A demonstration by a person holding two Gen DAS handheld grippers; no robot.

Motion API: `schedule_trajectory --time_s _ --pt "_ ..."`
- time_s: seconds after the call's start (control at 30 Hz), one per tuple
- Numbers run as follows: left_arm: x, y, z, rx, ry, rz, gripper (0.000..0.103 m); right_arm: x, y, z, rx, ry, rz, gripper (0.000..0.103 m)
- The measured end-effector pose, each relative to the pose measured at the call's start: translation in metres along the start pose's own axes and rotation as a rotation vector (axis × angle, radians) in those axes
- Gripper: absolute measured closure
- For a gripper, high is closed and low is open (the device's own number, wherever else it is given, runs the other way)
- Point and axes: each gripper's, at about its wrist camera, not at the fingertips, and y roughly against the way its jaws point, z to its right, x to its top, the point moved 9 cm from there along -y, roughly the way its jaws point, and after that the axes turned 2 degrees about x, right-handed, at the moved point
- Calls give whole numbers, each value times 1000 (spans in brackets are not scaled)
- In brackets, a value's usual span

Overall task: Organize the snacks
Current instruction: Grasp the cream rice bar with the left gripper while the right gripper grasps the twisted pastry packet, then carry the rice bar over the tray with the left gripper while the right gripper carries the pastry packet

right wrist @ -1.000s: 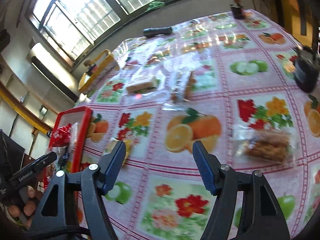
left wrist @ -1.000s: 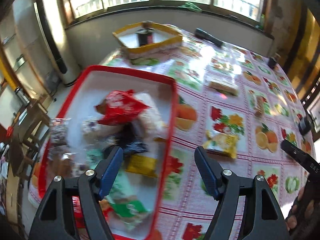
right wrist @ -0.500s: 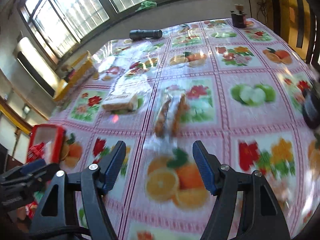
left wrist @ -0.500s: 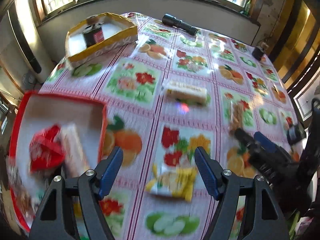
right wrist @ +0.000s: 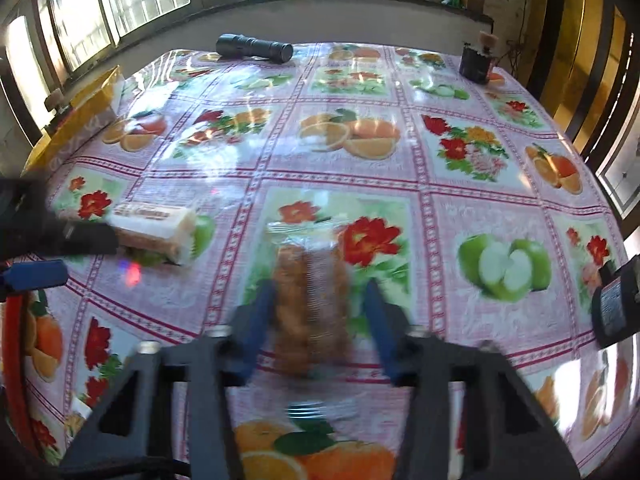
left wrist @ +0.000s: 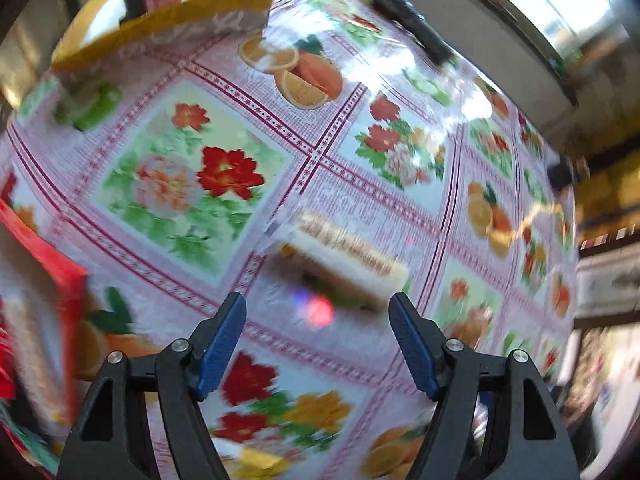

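While some snacks already sit in the red tray (left wrist: pixel 60 280) at the tabletop's left edge, two remain mid-tabletop. The left gripper (left wrist: pixel 318 320), fingers spread and empty, faces the wrapped wafer bar (left wrist: pixel 344 260); the right gripper (right wrist: pixel 318 314), also spread, straddles the clear biscuit packet (right wrist: pixel 310 276) without clamping.

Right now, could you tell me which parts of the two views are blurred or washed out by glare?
Left wrist view: motion blur smears the wrapped cake bar and red tray; glare whitens the tablecloth near the flashlight.
Right wrist view: the right gripper and clear snack bag are smeared; the far tablecloth is sharp, with window reflections.
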Motion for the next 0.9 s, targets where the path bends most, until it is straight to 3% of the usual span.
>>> schedule_trajectory --time_s 0.2,0.3,0.37,0.43,0.5,0.7,0.9 --pt "8 -28 23 28 43 -25 28 -2 4 13 55 -13 -4 68" --pt "9 -31 37 91 -55 17 27 -3 5 15 73 -17 -8 68" --pt "6 -32 42 138 -133 60 39 -3 5 16 83 -21 -8 68" --pt "4 -29 39 182 -184 98 63 -4 6 17 93 -27 -6 68" --pt "-2 -24 33 164 -200 106 69 -5 8 18 103 -38 -4 68" --pt "-42 0 3 126 -245 84 69 -12 21 16 165 -81 5 68" --pt "-77 58 -31 84 -285 181 69 -28 57 11 260 -128 44 67"
